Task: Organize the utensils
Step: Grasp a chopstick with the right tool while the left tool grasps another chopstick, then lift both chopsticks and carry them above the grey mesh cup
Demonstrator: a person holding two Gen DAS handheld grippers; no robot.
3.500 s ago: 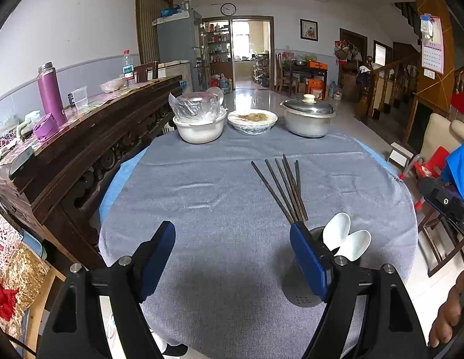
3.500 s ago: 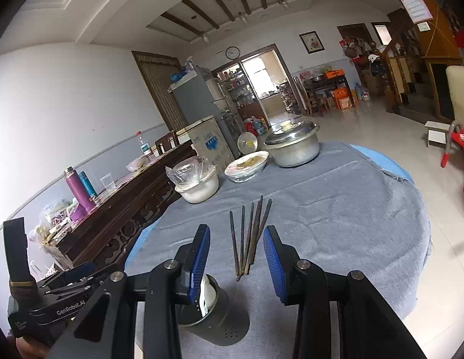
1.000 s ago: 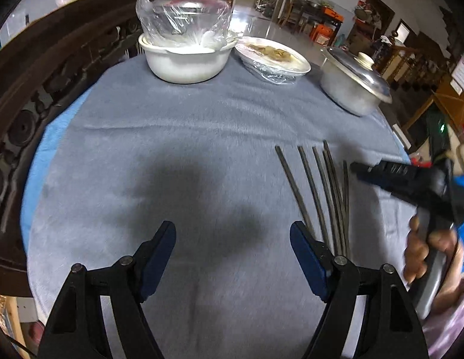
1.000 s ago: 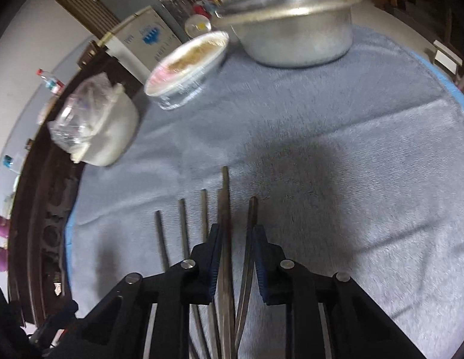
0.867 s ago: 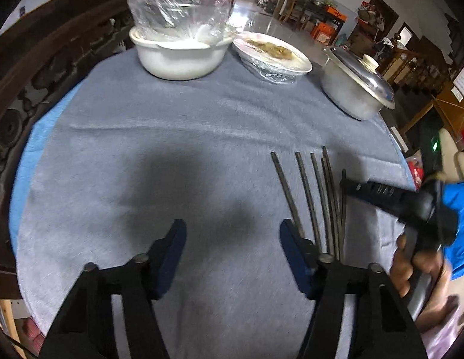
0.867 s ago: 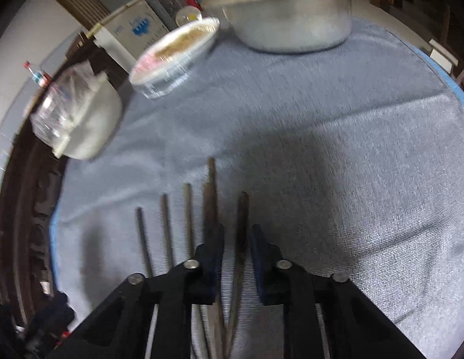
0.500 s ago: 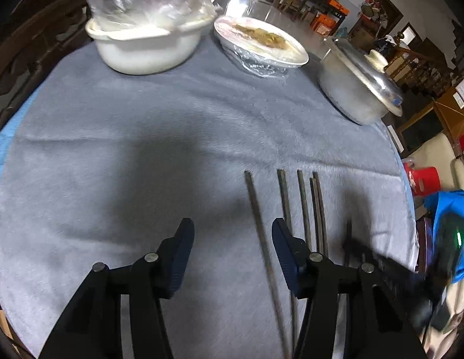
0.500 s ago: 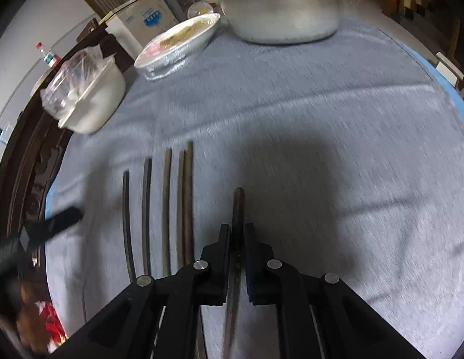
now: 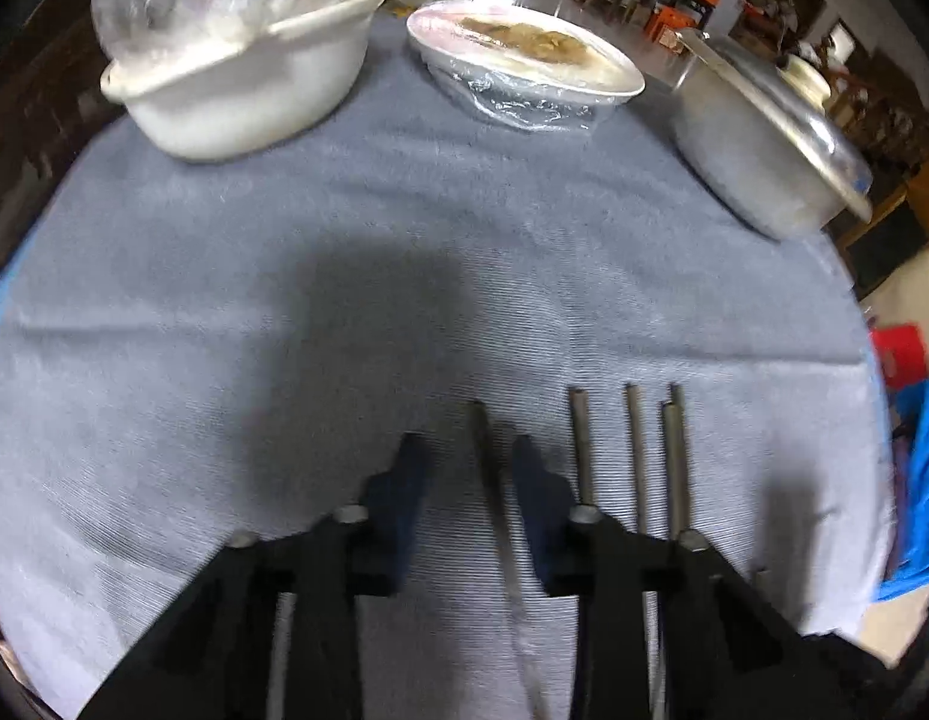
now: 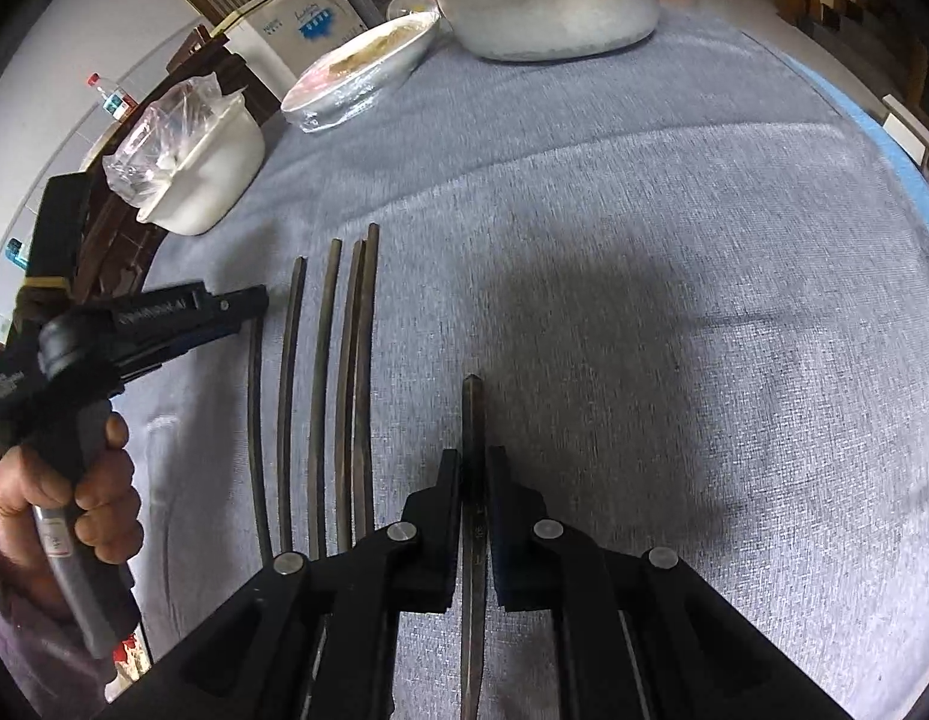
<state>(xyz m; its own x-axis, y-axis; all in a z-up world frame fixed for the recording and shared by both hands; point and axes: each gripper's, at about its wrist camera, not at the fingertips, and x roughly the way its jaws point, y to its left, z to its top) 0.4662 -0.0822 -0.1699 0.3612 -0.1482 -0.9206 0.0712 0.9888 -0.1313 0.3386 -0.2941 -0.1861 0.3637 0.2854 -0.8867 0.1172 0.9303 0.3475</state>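
Dark chopsticks [image 10: 320, 372] lie side by side, perhaps five; one chopstick [image 10: 473, 420] apart.

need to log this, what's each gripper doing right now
left gripper: jaws closing around a chopstick, not yet gripping
right gripper: shut on a chopstick

We saw a round table covered with a grey cloth [image 10: 674, 192], and a blue layer showed under the cloth at its edge. On the cloth, at about eleven o'clock in the left wrist view, stood a white bowl [image 9: 242, 90] with a plastic bag on top. At twelve o'clock was a shallow dish [image 9: 524, 72] wrapped in film, and at two o'clock a metal pot [image 9: 770, 162] with its lid. Near five o'clock dark chopsticks [image 9: 632, 456] lay side by side, almost parallel, directly on the cloth.
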